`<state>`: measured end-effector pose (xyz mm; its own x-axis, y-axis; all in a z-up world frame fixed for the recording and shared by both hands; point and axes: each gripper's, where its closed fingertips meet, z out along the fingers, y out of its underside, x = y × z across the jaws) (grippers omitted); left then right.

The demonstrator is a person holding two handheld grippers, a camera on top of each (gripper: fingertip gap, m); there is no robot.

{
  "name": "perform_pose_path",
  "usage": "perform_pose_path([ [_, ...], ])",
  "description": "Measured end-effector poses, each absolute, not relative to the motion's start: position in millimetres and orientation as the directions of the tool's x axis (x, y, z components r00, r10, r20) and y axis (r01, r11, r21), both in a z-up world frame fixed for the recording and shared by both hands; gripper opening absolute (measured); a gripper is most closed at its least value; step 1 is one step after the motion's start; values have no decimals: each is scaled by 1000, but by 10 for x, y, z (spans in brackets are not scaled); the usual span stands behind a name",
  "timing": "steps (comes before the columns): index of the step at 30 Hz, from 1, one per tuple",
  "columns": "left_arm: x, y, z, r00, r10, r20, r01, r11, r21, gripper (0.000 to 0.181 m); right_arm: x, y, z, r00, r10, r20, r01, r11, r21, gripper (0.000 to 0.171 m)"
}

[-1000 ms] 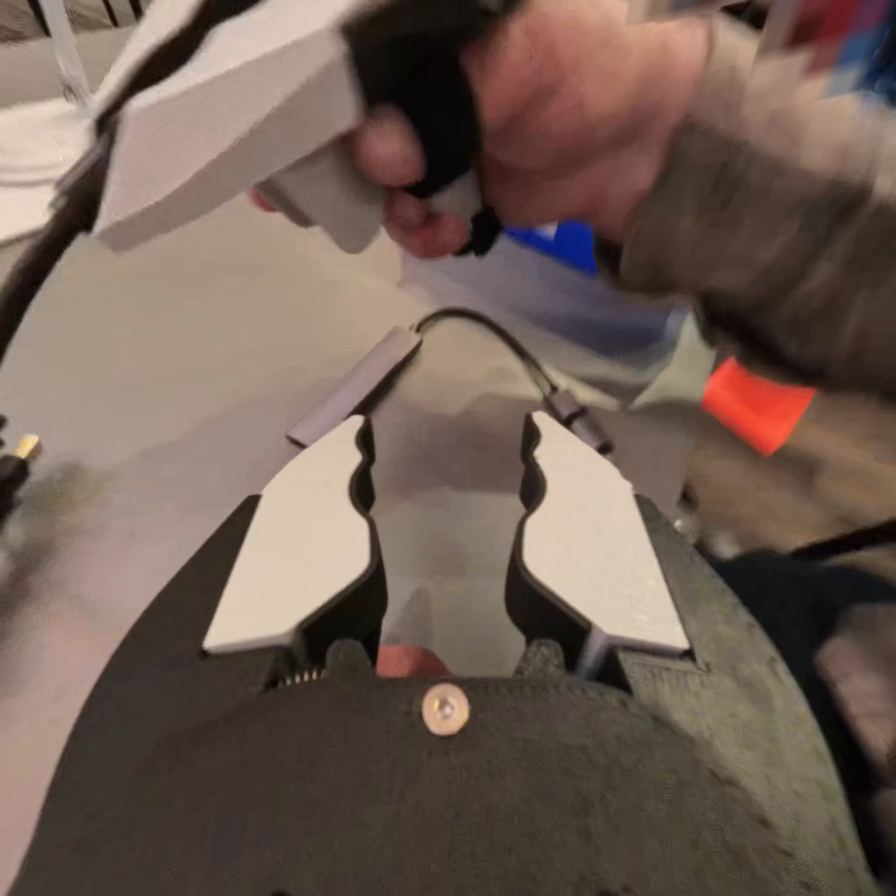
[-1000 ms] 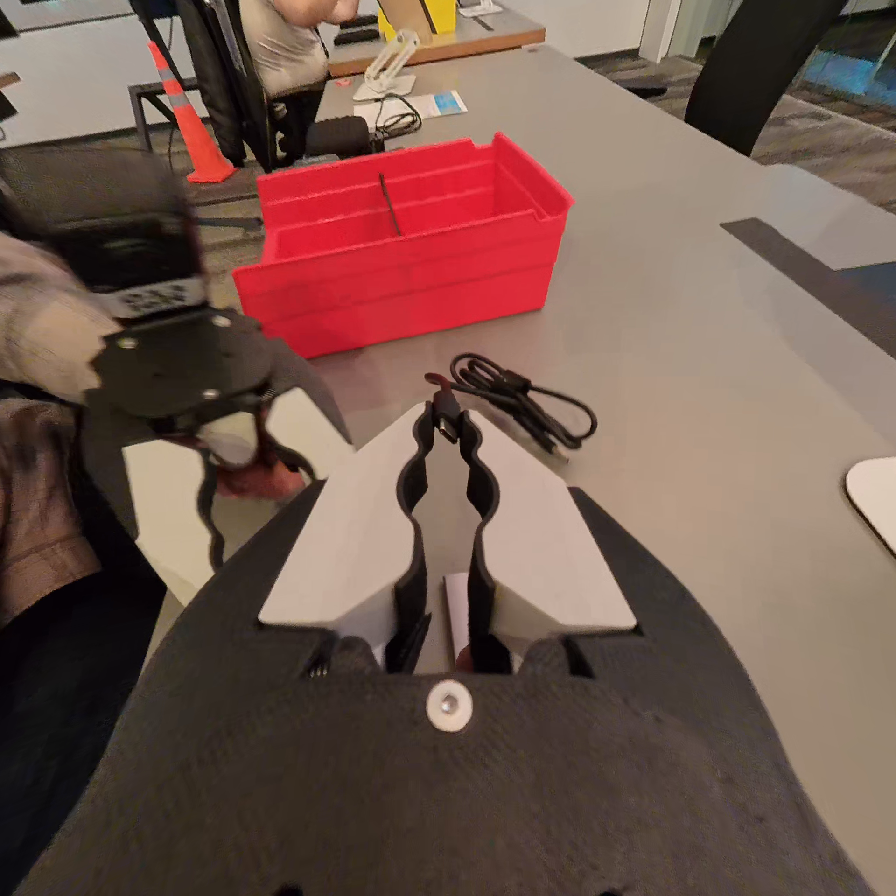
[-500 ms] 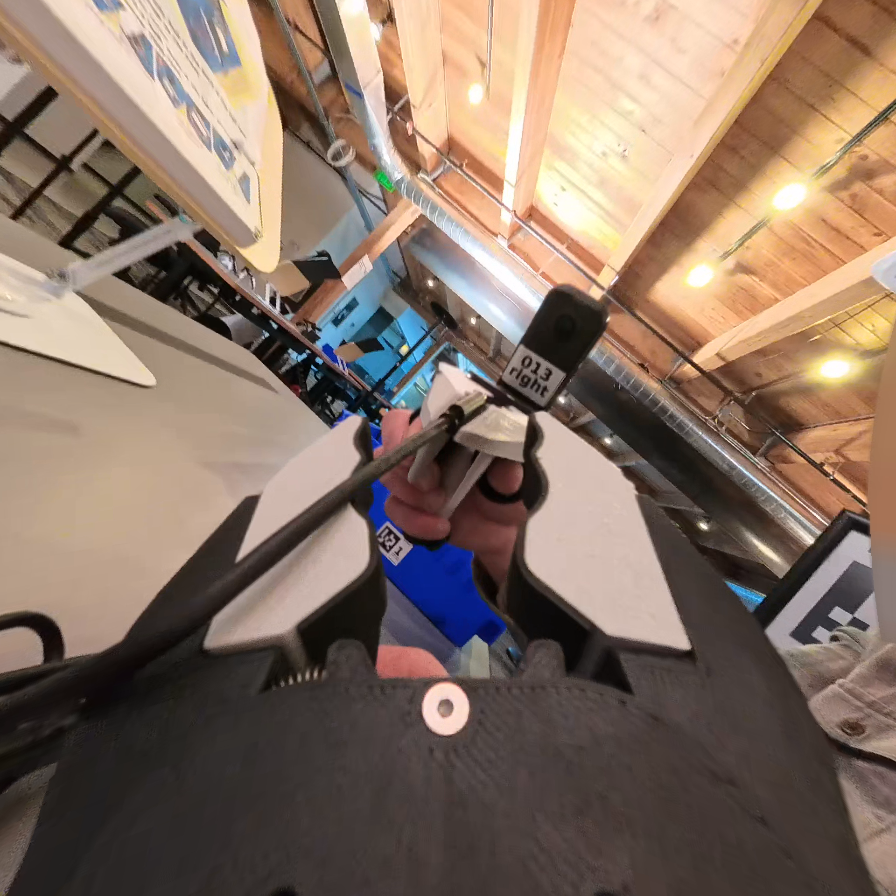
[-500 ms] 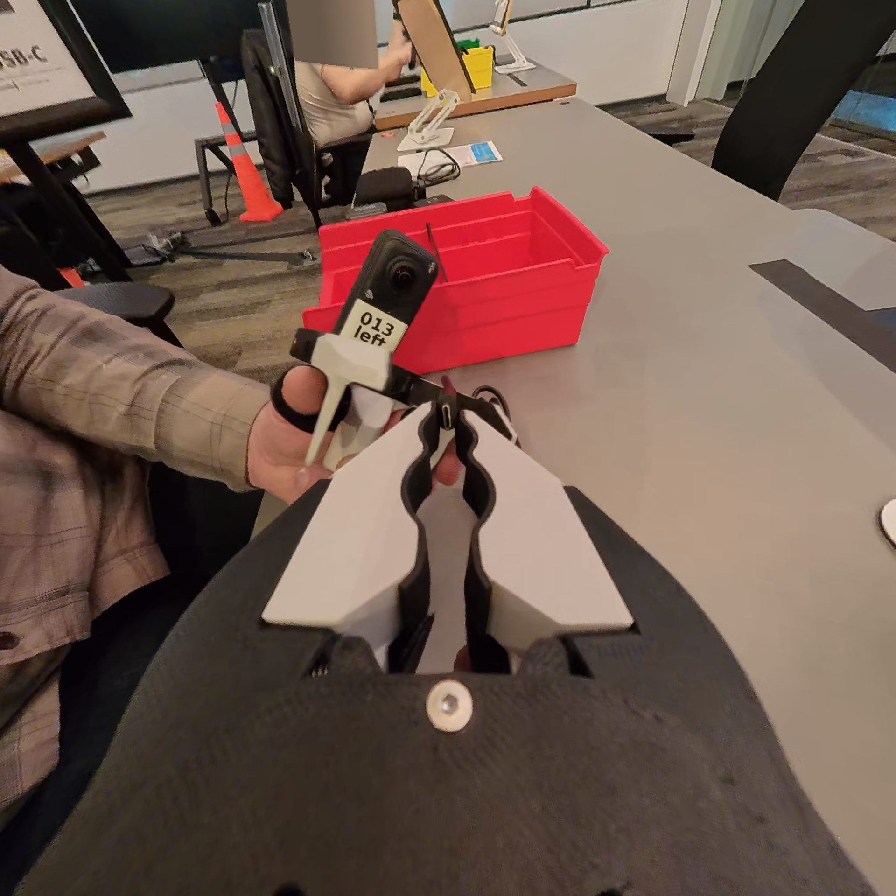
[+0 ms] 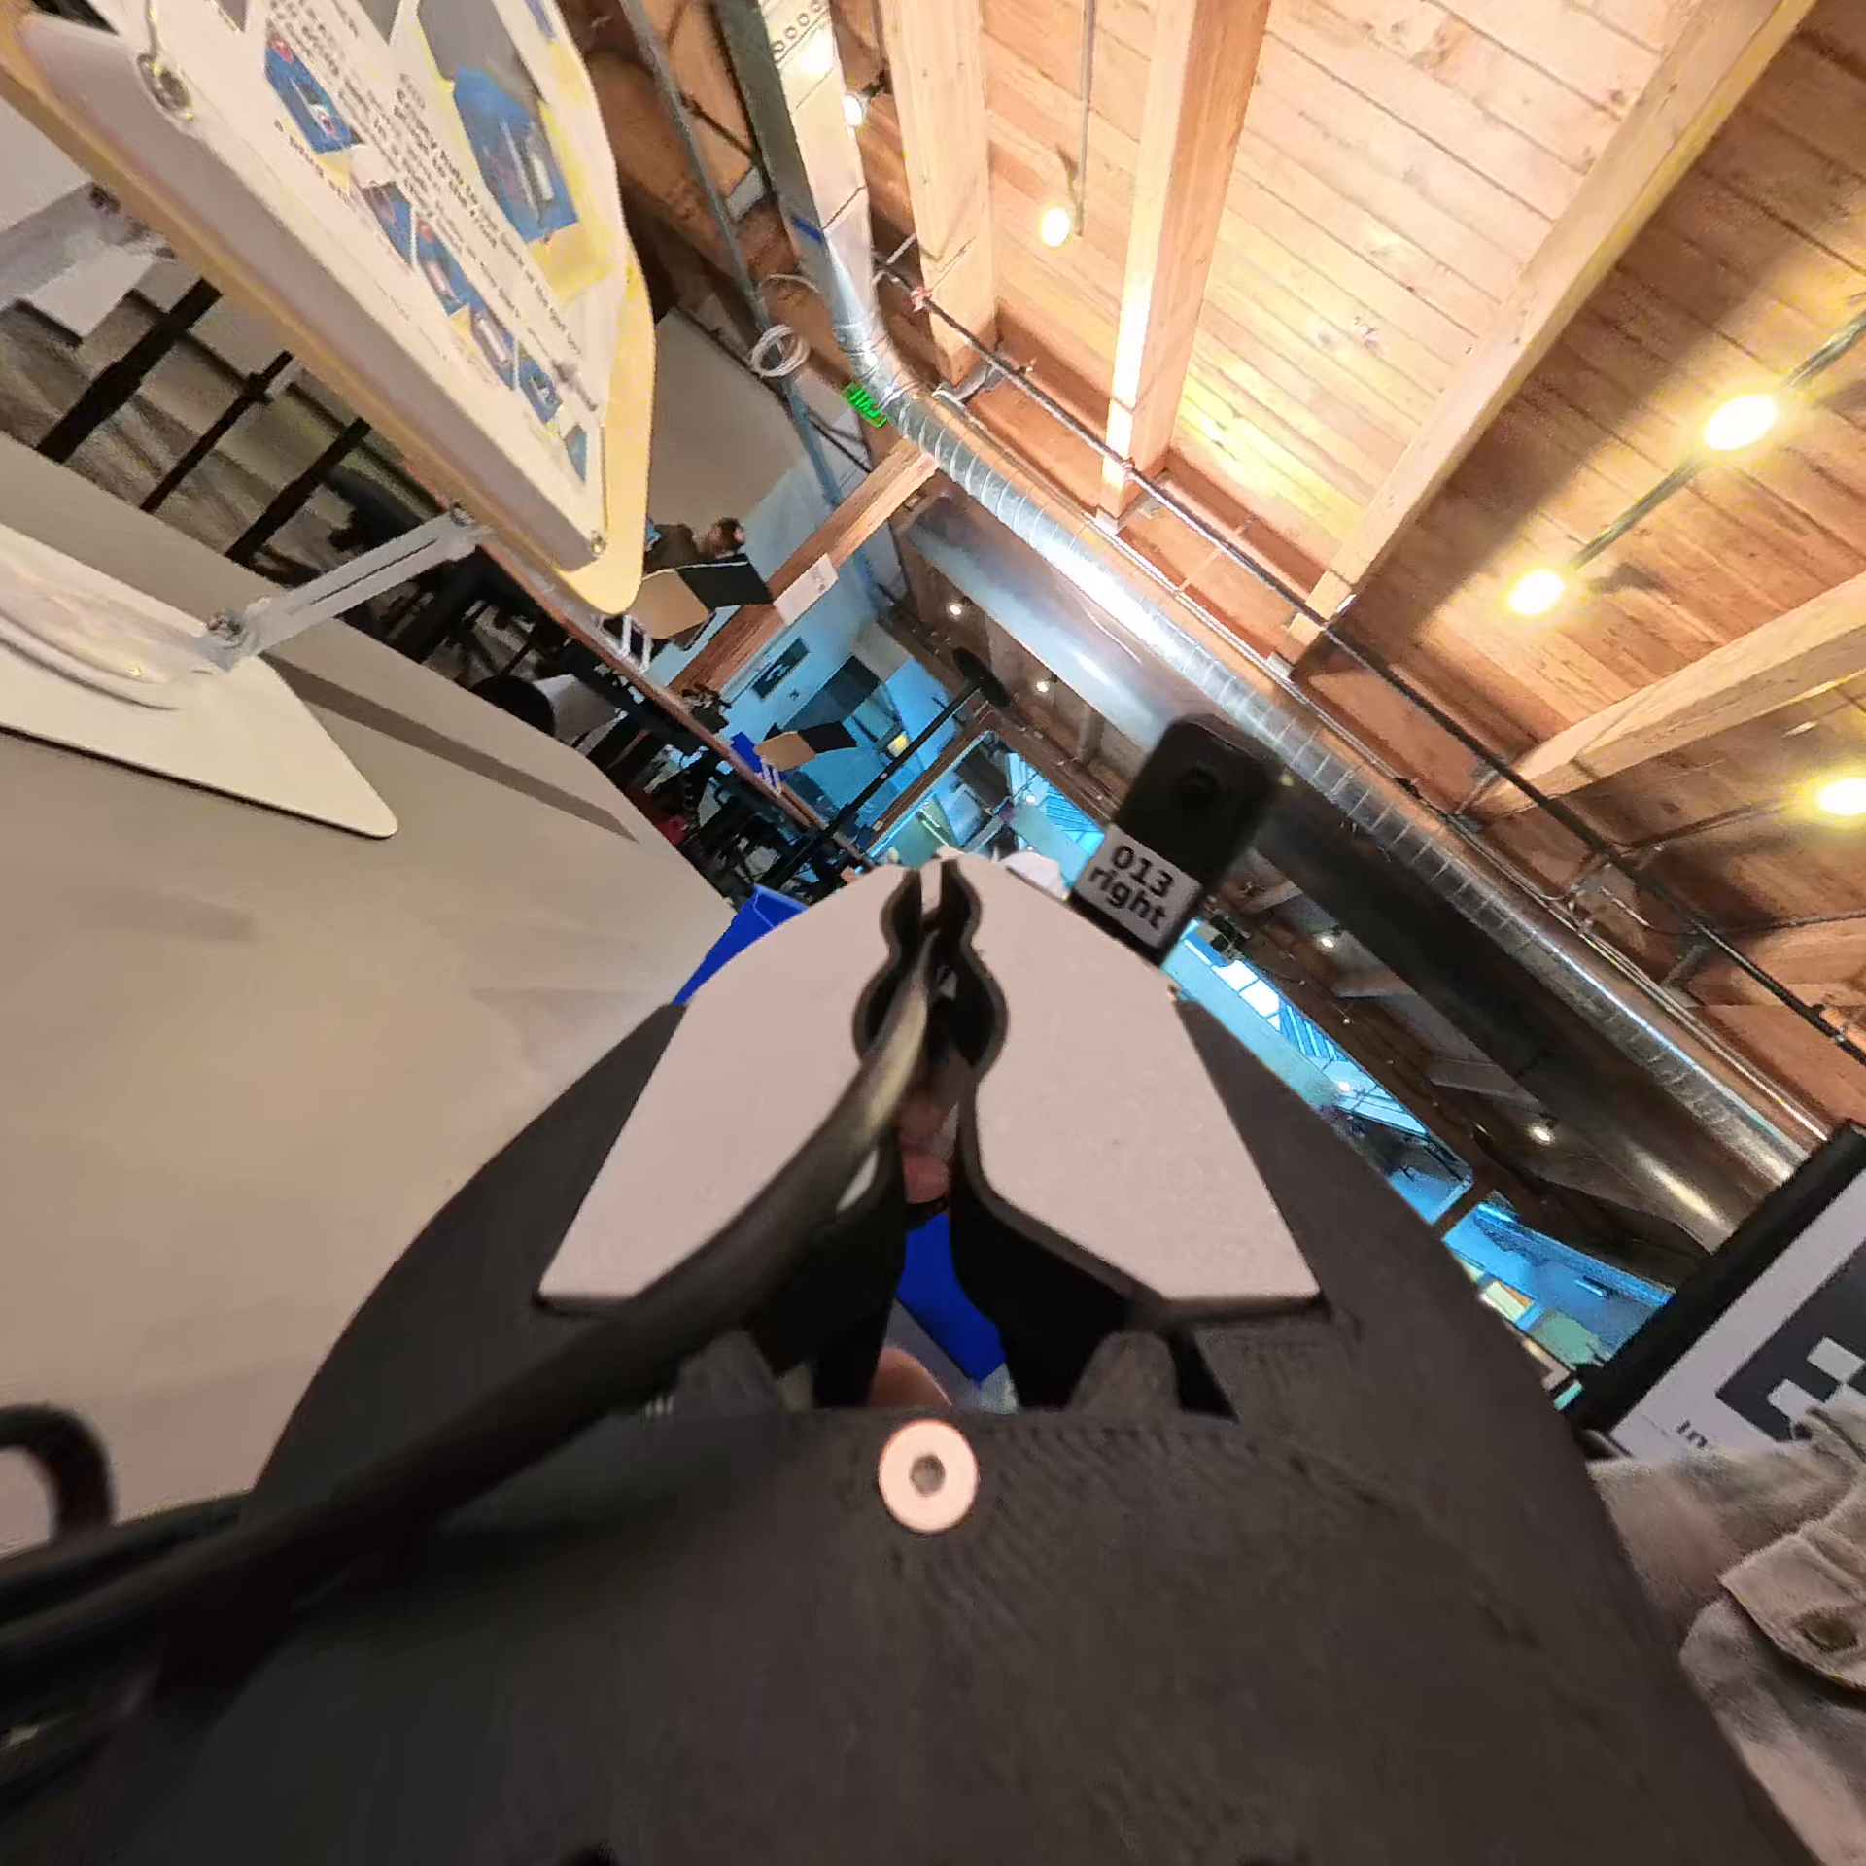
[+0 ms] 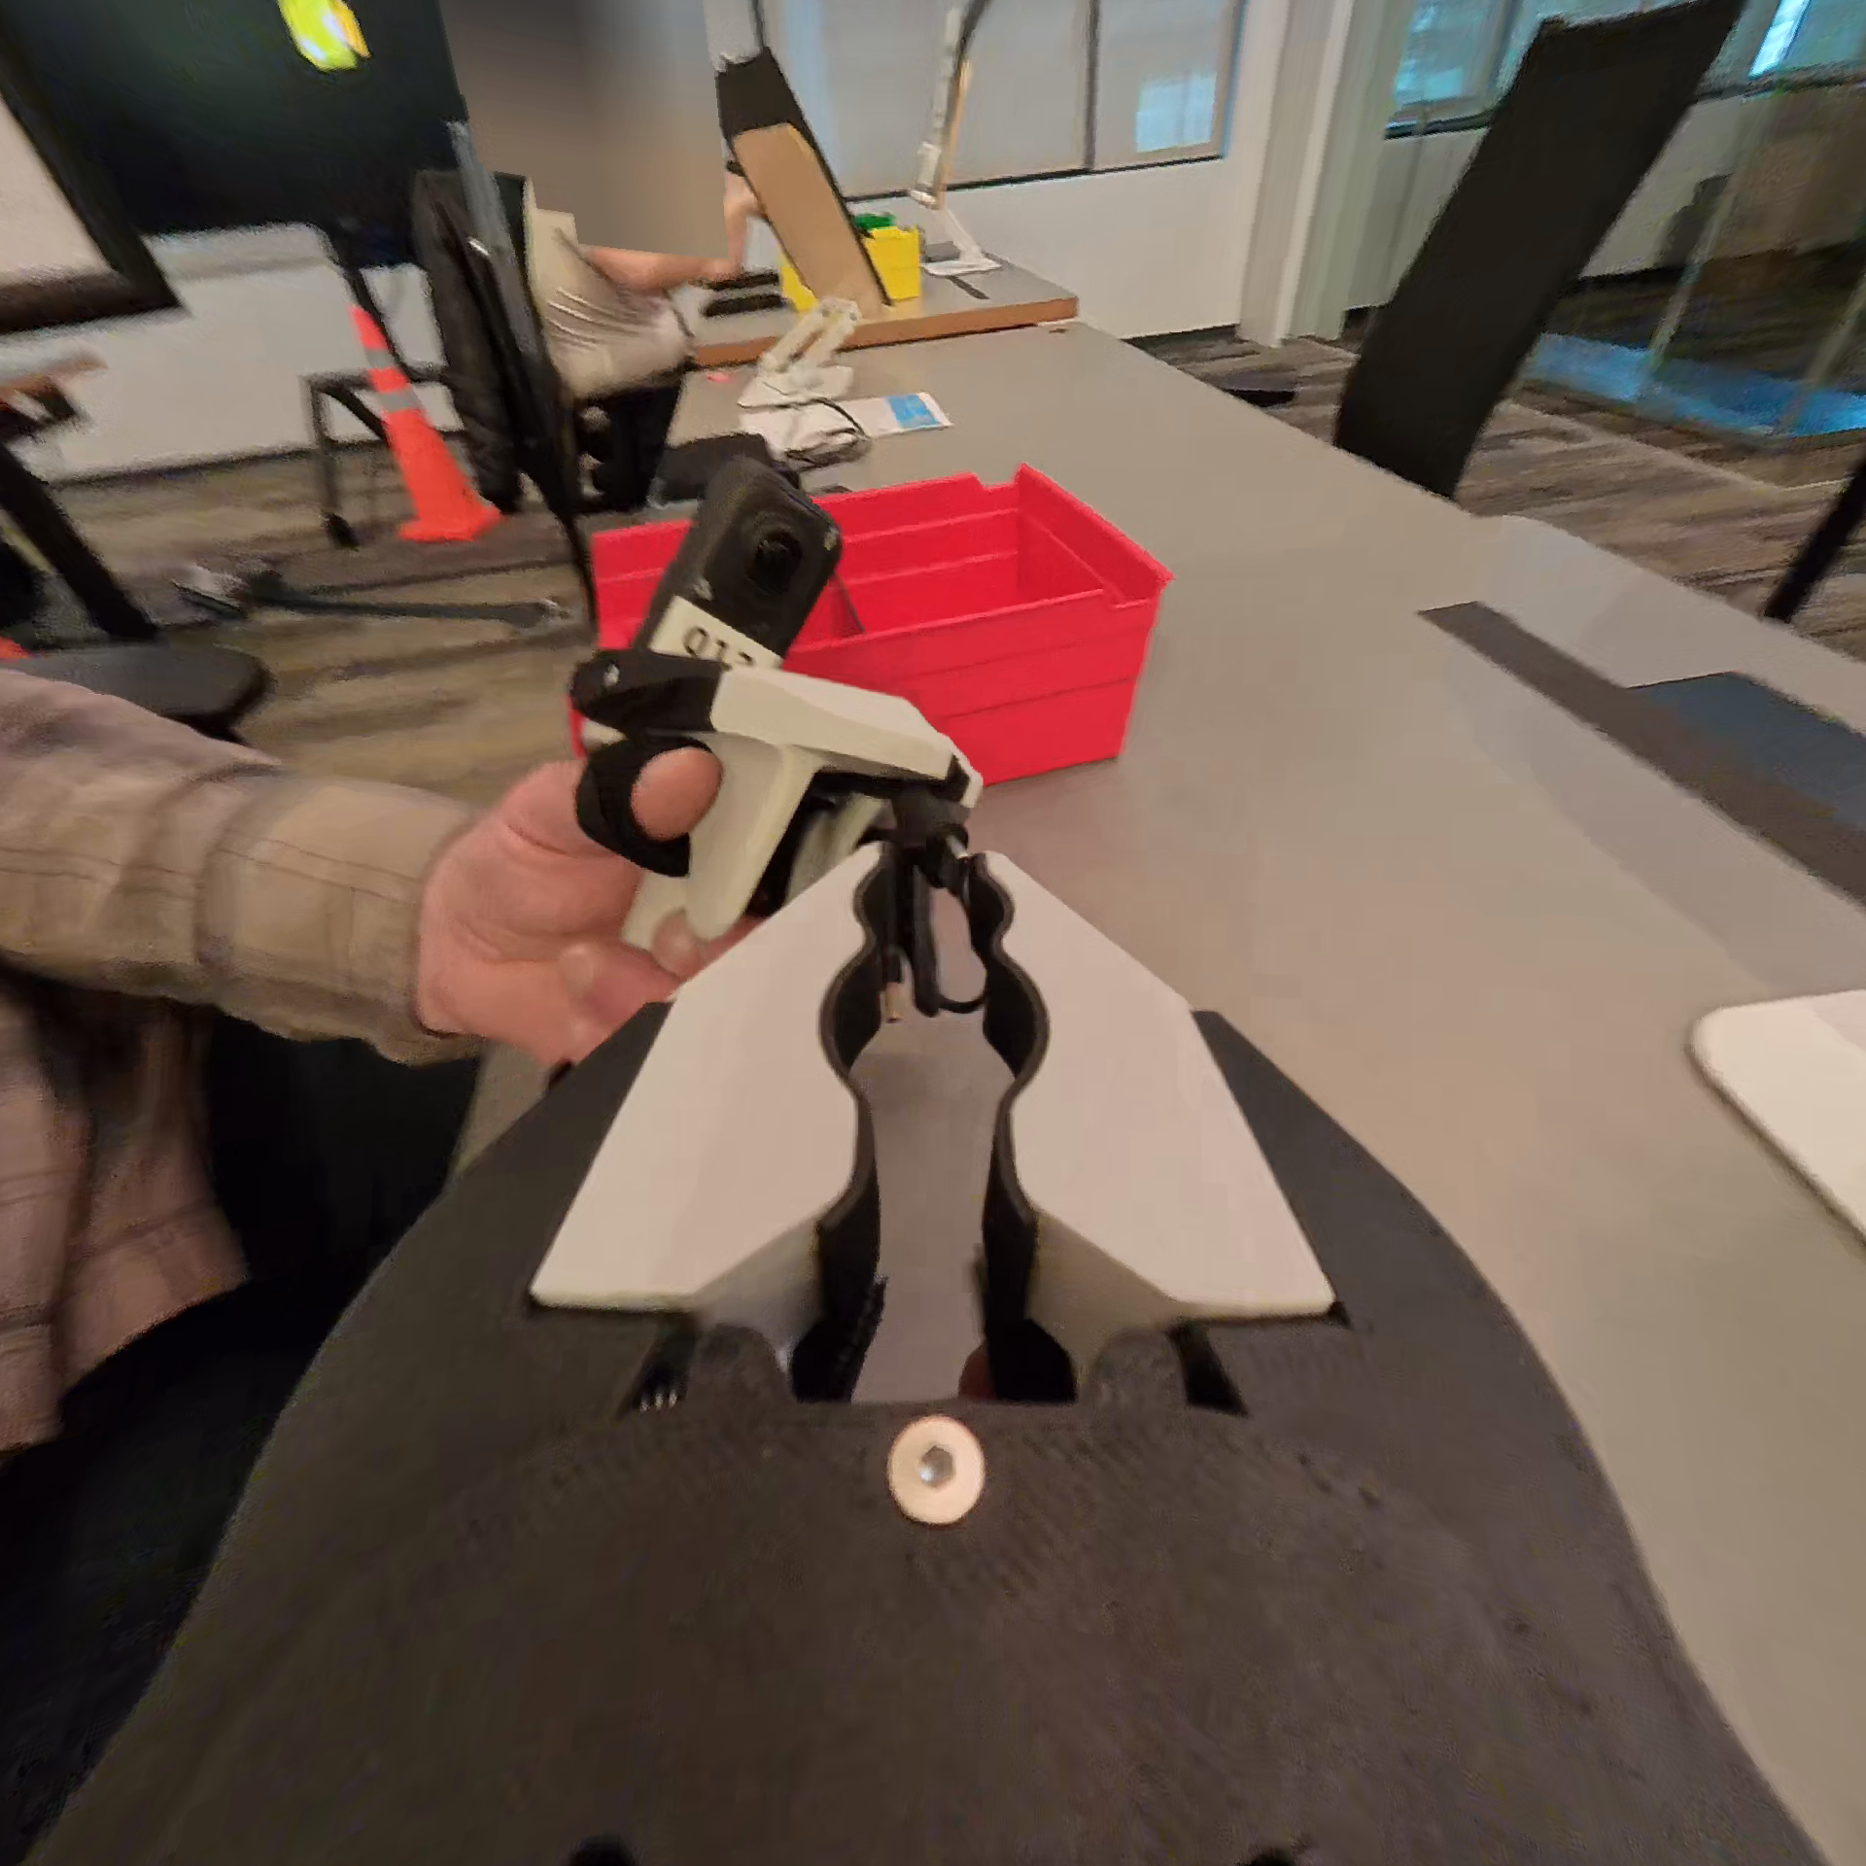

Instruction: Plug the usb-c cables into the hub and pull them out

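1. Cable [image 5: 899,1050], black and thin, is running between the left gripper's [image 5: 931,889] closed fingers and trailing down past its left side.
2. Left gripper is clenching this cable, tilted up toward a wooden ceiling [image 5: 1414,303].
3. Right gripper [image 6: 927,889] is sitting narrowly parted at its tips; the cable's plug end [image 6: 934,899] is lying between them, but whether they are pinching it cannot be told.
4. A hand [image 6: 525,899] is holding the left gripper [image 6: 909,808] just ahead of the right gripper's fingertips.
5. A red bin [image 6: 1010,646] is standing on the grey table [image 6: 1414,909] beyond both grippers; a thin dark strand is showing inside it.
6. Hub is not showing in either view.
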<state>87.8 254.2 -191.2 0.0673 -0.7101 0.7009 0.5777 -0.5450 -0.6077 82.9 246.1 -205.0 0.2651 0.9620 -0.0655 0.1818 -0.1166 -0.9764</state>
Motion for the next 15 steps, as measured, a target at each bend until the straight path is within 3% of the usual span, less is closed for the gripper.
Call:
perform_pose_path([
  [4, 918, 2577, -2018, 109, -618, 779, 501, -642, -580, 2, 957, 2477, -2018, 345, 887, 306, 360, 176, -916, 22],
  [8, 893, 2605, -2129, 140, -513, 847, 466, -720, -514, 3, 1022, 2498, -2059, 255, 640, 725, 645, 445, -621, 26],
  [12, 910, 2577, -2173, 137, -458, 878, 452, -760, -467, 2, 957, 2514, -2212, 92, 439, 894, 798, 505, -330, 26],
  [15, 967, 2532, -2196, 139, -453, 880, 436, -770, -466, 2, 905, 2559, -2324, 83, 435, 897, 825, 475, -307, 20],
])
